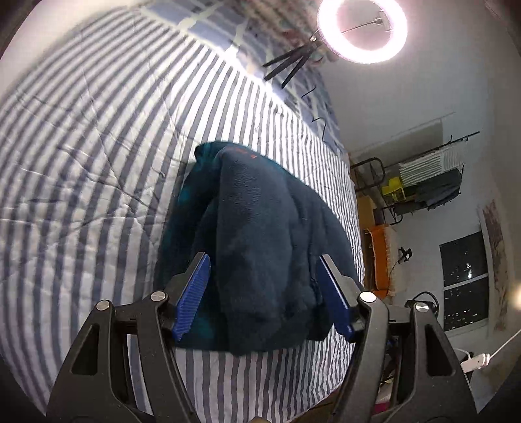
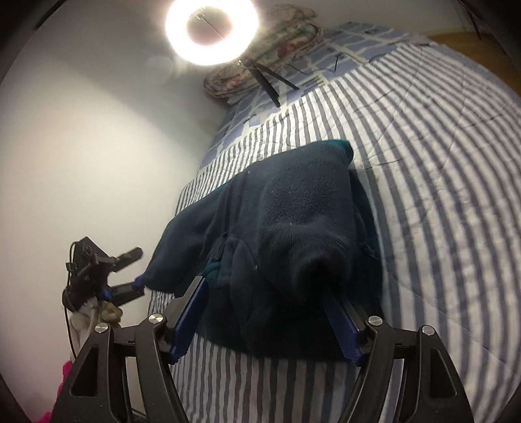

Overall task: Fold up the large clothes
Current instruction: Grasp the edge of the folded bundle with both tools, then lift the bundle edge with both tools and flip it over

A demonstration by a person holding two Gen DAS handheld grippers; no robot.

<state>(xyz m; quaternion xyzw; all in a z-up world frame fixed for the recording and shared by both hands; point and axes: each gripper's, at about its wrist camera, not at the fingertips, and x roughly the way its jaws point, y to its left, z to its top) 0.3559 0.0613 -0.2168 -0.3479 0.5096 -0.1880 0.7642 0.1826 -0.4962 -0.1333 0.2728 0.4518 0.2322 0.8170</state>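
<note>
A dark teal fleece garment point(image 1: 257, 234) lies folded in a thick bundle on the striped bed cover point(image 1: 81, 162). My left gripper point(image 1: 263, 260) is open, its blue pads to either side of the bundle's near end, holding nothing. In the right wrist view the same fleece point(image 2: 293, 227) lies on the stripes point(image 2: 439, 195). My right gripper point(image 2: 267, 286) is open over the bundle's near edge, its right pad partly hidden by fleece. The left gripper point(image 2: 127, 270) also shows there at the left, open, at a corner of the garment.
A lit ring light on a small tripod point(image 1: 361, 29) stands at the bed's far end, also seen in the right wrist view point(image 2: 211, 29). Patterned bedding point(image 2: 260, 55) is piled beside it. A clothes rack point(image 1: 423, 182), orange cloth point(image 1: 381, 257) and window point(image 1: 465, 279) lie beyond the bed edge.
</note>
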